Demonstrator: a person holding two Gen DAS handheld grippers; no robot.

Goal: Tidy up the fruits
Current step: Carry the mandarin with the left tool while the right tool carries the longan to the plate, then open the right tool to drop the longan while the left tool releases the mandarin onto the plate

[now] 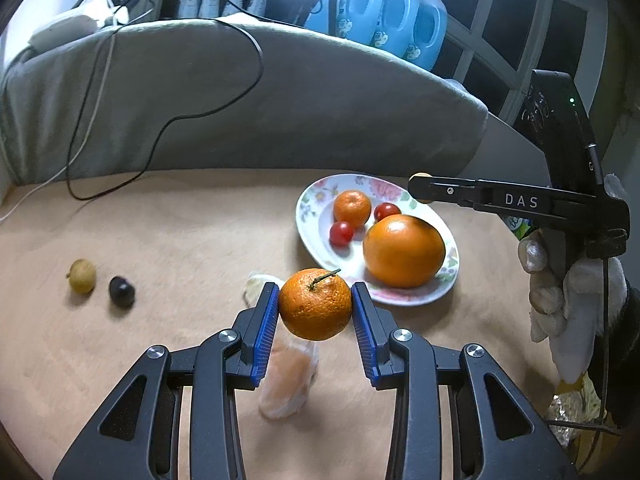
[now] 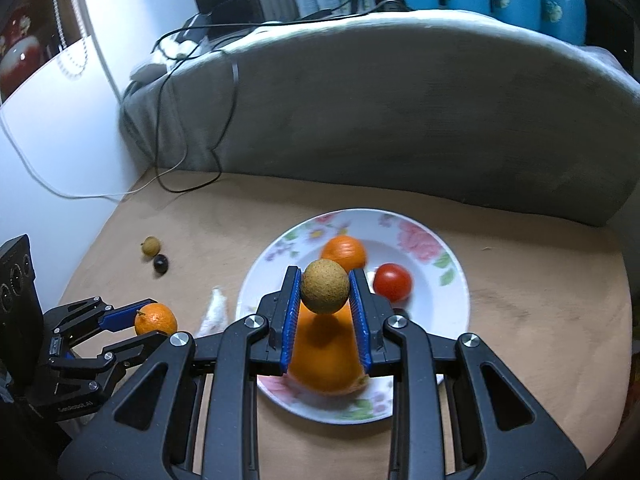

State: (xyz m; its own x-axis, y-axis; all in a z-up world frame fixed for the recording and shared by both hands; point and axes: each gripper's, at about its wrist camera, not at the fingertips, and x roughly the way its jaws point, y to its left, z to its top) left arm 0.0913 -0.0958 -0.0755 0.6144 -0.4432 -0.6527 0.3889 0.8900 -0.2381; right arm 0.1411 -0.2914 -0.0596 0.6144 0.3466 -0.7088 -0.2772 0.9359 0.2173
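Note:
My left gripper [image 1: 315, 304] is shut on a stemmed mandarin [image 1: 315, 305] and holds it above the table, just left of the floral plate [image 1: 310, 200]. The plate holds a large orange [image 1: 404, 251], a small mandarin [image 1: 352, 208] and two cherry tomatoes [image 1: 341, 233]. My right gripper [image 2: 325, 286] is shut on a brown longan [image 2: 325, 286] and holds it over the plate [image 2: 440, 240], above the large orange [image 2: 326, 360]. A second longan [image 1: 83, 276] and a dark grape [image 1: 121, 291] lie on the table at the left.
A clear plastic wrapper [image 1: 290, 376] lies under my left gripper, with a crumpled scrap [image 1: 254, 284] by the plate. A grey cushion [image 1: 240, 100] with black and white cables lines the table's back. Blue detergent bottles [image 1: 396, 12] stand behind it.

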